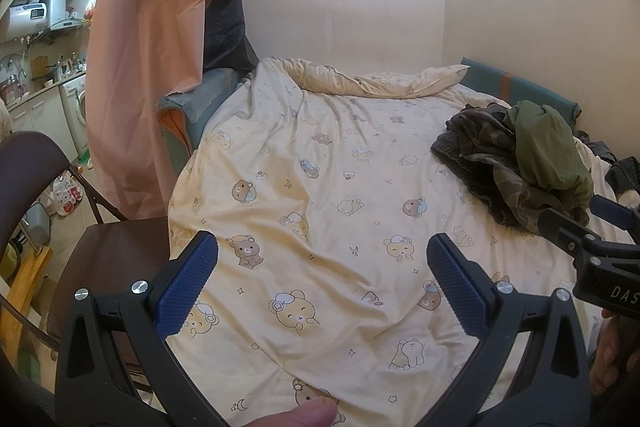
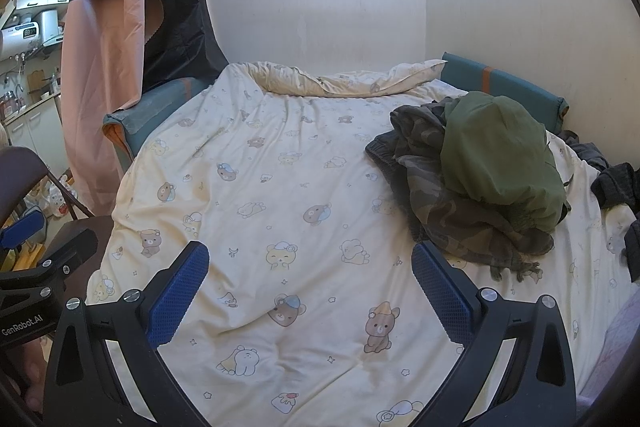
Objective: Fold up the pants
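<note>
A crumpled pile of clothes lies on the right side of the bed: olive green pants [image 2: 500, 155] [image 1: 548, 151] on top of a camouflage garment [image 2: 452, 211] [image 1: 496, 155]. My left gripper [image 1: 322, 267] is open over the cream bear-print duvet [image 1: 320, 187], well left of the pile, with nothing between its fingers. My right gripper [image 2: 310, 275] is open too, hovering over the duvet [image 2: 280, 167] with the pile just beyond its right fingertip [image 2: 430, 263]. The right gripper's body [image 1: 592, 247] shows at the right edge of the left wrist view.
Dark clothing [image 2: 616, 183] lies at the bed's far right edge. A brown chair [image 1: 60, 211] stands left of the bed. A pink and black curtain [image 1: 144, 67] hangs at the left, with a kitchen [image 1: 40, 47] behind. A teal headboard [image 2: 500, 83] lines the wall.
</note>
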Available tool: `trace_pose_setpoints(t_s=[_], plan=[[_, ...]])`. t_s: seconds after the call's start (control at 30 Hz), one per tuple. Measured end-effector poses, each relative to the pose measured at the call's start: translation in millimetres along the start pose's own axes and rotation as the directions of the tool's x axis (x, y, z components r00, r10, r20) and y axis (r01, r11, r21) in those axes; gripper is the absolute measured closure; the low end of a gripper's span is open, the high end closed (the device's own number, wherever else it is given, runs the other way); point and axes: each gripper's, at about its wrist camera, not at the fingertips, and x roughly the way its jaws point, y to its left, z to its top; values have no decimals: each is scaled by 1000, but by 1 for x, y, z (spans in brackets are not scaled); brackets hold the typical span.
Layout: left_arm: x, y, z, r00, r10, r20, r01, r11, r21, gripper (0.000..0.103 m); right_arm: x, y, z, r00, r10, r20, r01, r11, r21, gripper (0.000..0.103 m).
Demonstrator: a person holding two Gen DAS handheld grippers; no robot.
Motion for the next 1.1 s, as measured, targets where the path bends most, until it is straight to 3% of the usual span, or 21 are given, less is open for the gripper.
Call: trace_pose_setpoints(t_s=[1.1], plan=[[0,-2,0,1000,2,1,-2,1000,3,0,0,-1,0,1000,3,1,-3,1000,1,0]])
